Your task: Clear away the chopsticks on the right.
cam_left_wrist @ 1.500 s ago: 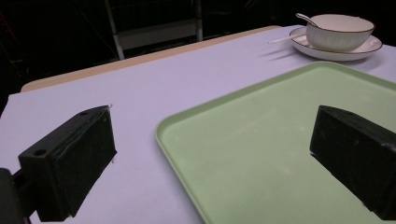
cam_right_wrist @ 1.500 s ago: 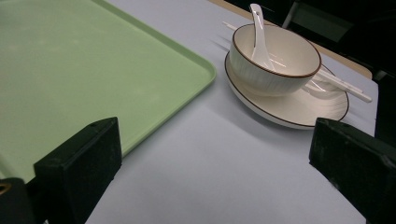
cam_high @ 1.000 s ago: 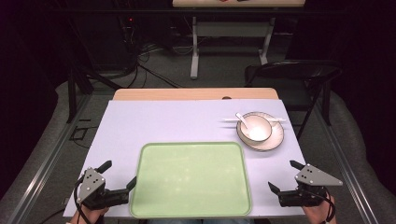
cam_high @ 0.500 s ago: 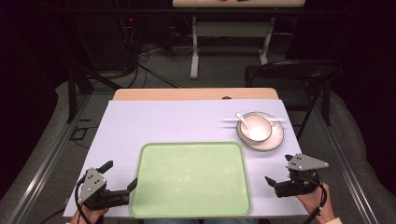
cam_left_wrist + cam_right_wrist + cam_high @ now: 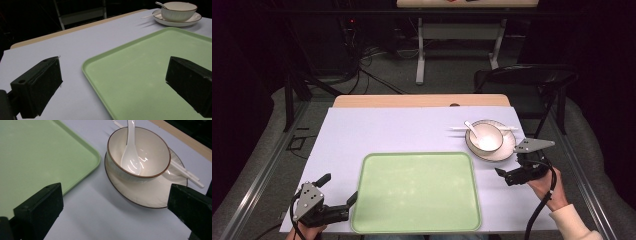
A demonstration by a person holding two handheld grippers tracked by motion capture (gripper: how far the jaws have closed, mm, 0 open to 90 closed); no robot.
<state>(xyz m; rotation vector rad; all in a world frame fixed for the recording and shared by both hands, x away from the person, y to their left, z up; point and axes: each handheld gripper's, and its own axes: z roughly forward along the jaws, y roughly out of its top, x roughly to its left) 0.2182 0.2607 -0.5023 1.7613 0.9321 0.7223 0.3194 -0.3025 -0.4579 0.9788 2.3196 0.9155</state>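
Right now we see the bowl on its plate, spoon inside, beside the green tray on the surface. Likely ceramic: stiff, slippery, breakable, so grip the rim. Right gripper jaws apart near the plate; left gripper apart at the tray's corner.

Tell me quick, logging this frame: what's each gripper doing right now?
Left gripper: open, holding nothing, at the green tray's near-left corner.
Right gripper: open, holding nothing, beside the plate under the bowl.
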